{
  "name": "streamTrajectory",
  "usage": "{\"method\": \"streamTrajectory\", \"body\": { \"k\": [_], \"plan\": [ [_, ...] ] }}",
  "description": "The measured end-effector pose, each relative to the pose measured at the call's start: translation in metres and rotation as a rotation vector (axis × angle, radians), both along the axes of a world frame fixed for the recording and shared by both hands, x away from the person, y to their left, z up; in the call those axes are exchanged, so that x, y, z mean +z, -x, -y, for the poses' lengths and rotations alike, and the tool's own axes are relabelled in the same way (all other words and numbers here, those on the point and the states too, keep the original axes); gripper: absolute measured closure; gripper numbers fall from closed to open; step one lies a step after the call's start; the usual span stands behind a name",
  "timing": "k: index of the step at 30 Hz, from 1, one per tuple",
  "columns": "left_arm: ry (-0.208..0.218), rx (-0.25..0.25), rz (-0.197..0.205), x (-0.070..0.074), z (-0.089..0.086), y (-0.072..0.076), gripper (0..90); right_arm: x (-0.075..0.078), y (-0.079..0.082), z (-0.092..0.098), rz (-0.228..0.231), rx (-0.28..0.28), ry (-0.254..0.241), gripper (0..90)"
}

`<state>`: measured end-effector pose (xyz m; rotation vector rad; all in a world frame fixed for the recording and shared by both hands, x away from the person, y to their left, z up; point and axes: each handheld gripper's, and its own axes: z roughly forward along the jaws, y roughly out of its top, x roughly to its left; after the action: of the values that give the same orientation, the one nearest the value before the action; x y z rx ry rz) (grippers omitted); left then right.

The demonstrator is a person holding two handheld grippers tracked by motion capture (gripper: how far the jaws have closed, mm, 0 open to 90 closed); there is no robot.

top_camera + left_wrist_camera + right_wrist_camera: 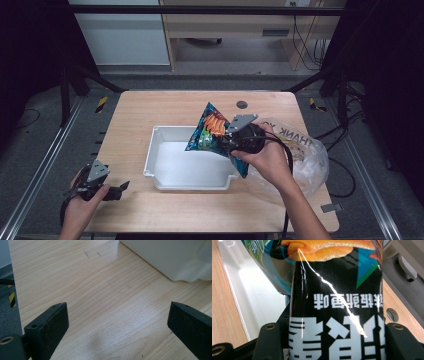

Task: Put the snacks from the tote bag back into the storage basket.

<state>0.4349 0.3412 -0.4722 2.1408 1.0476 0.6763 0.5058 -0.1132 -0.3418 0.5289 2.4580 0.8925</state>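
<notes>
Black jaws of the right gripper (pixel 329 340) clamp a snack bag (pixel 337 302), holding it tilted above the right end of the white plastic bin (pixel 165 172) on the wooden table (pixel 135 115); a clear plastic bag (pixel 305 155) lies just beside. Judged step: transferring the snack into the bin; next comes lowering and release. Left gripper (pixel 117 325) rests open, holding nothing, on the table's near-left corner.

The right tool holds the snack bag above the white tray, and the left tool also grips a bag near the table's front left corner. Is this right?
Not quite. The left tool grips nothing: the left gripper view shows its jaws wide apart over bare table. The right tool does hold the snack bag above the white tray.
</notes>
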Motion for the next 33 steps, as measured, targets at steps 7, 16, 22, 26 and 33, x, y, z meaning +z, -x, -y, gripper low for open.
{"method": "streamTrajectory", "body": {
  "k": [7,16,22,26,33],
  "plan": [
    [-0.004,0.002,-0.002,0.000,0.000,0.000,3.1,-0.003,-0.002,-0.013,-0.002,0.029,-0.005,42.3],
    [-0.003,0.001,-0.002,0.000,0.001,0.000,3.1,-0.006,-0.003,-0.029,-0.001,0.058,-0.011,42.3],
    [-0.002,0.000,0.002,0.001,0.001,0.000,3.1,-0.007,-0.004,-0.036,-0.002,0.060,-0.012,42.3],
    [-0.001,-0.002,0.004,0.001,0.001,0.000,3.1,-0.008,-0.005,-0.038,-0.004,0.068,-0.005,42.3],
    [-0.010,-0.007,0.005,0.002,0.001,0.001,3.1,-0.011,-0.007,-0.046,-0.011,0.080,0.006,42.3]
  ]
}}
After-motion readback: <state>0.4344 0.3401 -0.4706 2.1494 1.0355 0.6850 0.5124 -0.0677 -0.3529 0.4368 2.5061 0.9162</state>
